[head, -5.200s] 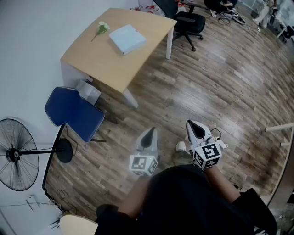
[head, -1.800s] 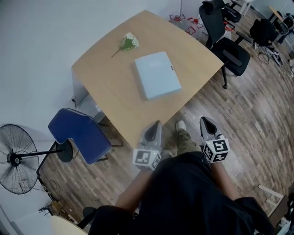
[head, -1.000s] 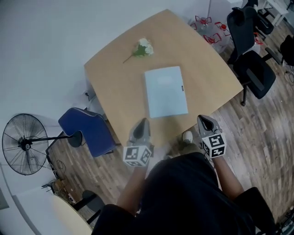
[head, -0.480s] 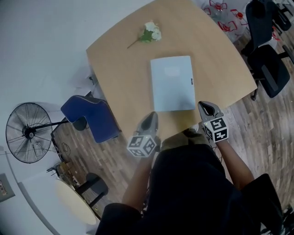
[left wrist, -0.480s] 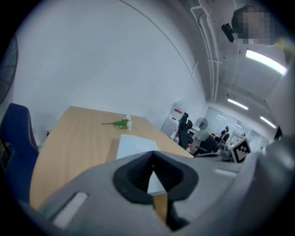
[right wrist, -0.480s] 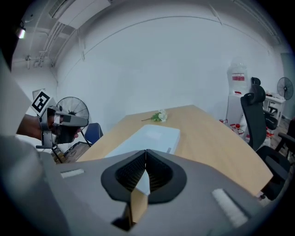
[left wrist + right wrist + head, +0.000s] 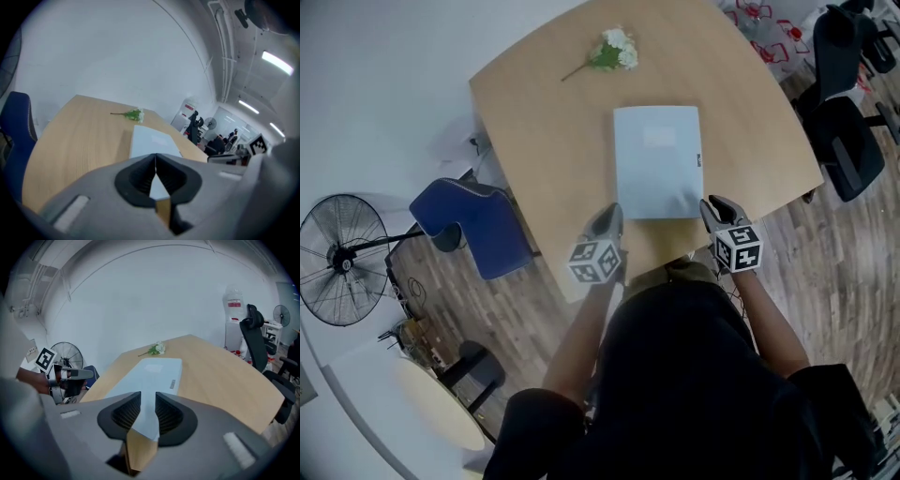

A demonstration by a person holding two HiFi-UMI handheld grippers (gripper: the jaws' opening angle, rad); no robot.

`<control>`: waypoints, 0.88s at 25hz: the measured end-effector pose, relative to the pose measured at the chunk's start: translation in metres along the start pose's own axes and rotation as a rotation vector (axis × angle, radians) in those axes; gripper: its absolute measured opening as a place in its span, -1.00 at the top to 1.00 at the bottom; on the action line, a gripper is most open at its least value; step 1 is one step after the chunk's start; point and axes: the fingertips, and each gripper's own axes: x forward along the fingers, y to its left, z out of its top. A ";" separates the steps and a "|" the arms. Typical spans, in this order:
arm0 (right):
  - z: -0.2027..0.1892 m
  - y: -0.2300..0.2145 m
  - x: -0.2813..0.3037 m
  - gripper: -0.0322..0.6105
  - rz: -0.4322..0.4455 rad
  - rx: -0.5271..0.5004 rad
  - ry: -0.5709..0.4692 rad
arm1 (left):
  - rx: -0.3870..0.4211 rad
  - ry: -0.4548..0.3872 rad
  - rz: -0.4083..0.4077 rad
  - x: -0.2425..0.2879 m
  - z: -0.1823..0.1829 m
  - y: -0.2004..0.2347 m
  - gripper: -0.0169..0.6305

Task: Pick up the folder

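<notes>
- The left gripper (image 7: 155,159) has its jaws pressed together with nothing in them. In the left gripper view only a sliver of pale cover shows beyond their tips.
- The right gripper (image 7: 147,401) has its jaws a little apart; they have just been opening. Nothing stands between them: the near end of the folder (image 7: 656,161) shows through the gap, farther on.
- In the head view both grippers hang at the near edge of the surface (image 7: 539,131), just below centre frame. The left one is off the folder's lower-left corner and the right one is close beside its lower-right corner. Neither touches the folder, as far as can be told.
- The folder is a pale blue rectangle lying flat and closed in the upper middle of the head view, with its short end toward the person. A small dark mark sits on its right long edge, too small to identify.
- It looks thin and probably light. The cover seems smooth, so a shallow pinch could slip. If taken by one leaf alone it may sag or fall open.
- Because it lies flush, the jaws need an edge. The near short end, or the near right corner, looks easiest to nudge toward the rim of the surface and clamp through its full thickness.
- A flower sprig (image 7: 612,52) lies well apart at the top of the frame, clear of any lift.
</notes>
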 end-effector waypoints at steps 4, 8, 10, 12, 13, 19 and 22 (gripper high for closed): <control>-0.005 -0.008 0.026 0.42 0.004 0.014 0.030 | 0.033 0.051 -0.008 0.019 -0.006 0.012 0.63; -0.021 -0.024 0.052 0.25 0.008 0.112 0.098 | -0.064 0.147 -0.041 0.050 -0.027 0.028 0.26; -0.033 -0.030 0.066 0.14 0.024 0.176 0.139 | -0.104 0.191 -0.032 0.064 -0.039 0.039 0.01; -0.042 -0.033 0.077 -0.04 0.039 0.232 0.164 | -0.142 0.228 -0.036 0.078 -0.049 0.046 -0.10; -0.045 -0.034 0.082 -0.09 0.045 0.253 0.172 | -0.167 0.246 -0.049 0.084 -0.054 0.048 -0.12; -0.055 -0.034 0.108 -0.24 0.096 0.439 0.200 | -0.313 0.285 -0.099 0.112 -0.067 0.059 -0.23; -0.054 -0.036 0.114 -0.27 0.105 0.473 0.202 | -0.288 0.311 -0.089 0.118 -0.073 0.061 -0.23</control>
